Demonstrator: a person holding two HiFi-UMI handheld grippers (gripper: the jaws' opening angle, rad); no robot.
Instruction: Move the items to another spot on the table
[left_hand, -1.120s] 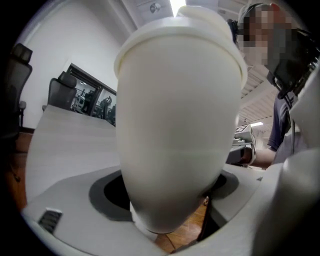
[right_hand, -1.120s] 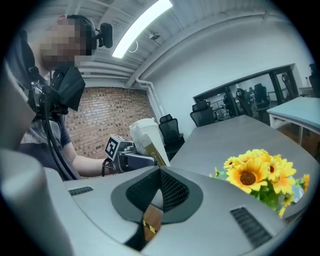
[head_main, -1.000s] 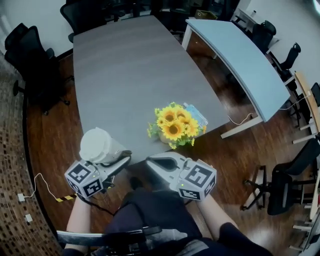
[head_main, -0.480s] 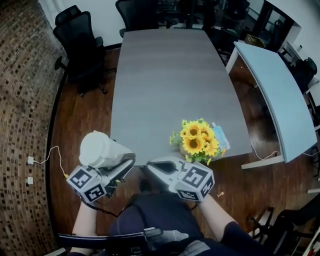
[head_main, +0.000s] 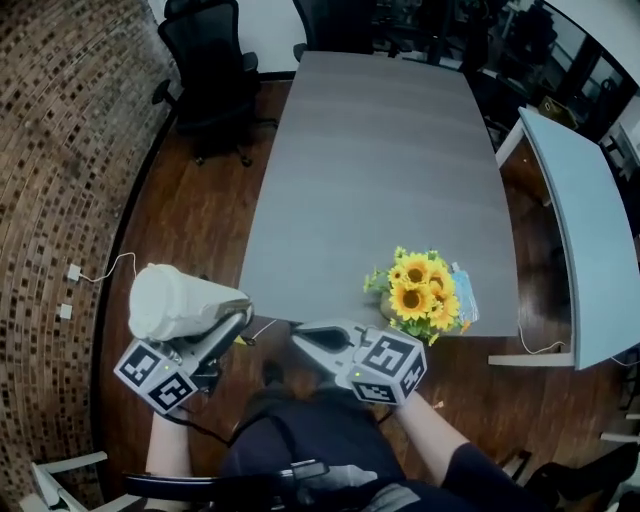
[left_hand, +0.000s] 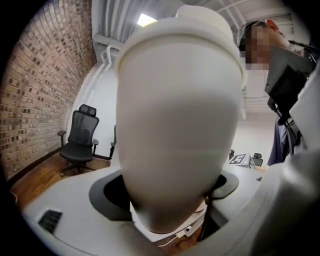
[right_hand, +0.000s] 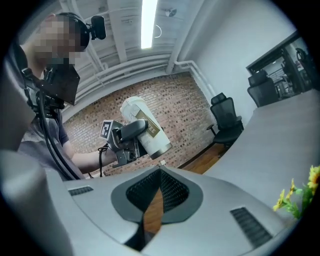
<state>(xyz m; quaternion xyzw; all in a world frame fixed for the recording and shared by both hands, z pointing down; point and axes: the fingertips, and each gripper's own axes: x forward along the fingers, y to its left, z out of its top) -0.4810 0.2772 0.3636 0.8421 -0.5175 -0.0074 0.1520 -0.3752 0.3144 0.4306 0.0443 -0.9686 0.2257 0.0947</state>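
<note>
One white, lidded cup (head_main: 175, 300) with brown label, in left hand-held gripper (head_main: 218, 318).

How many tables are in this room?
2. The gray table is in the middle, with flowers near its edge. The pale blue table runs along the right. More may be hidden in the dark far end.

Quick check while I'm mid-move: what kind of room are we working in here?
Most likely an office meeting room: a long grey conference table, black swivel office chairs at its far end, and a second pale blue table alongside, with a brick wall on one side.
</note>
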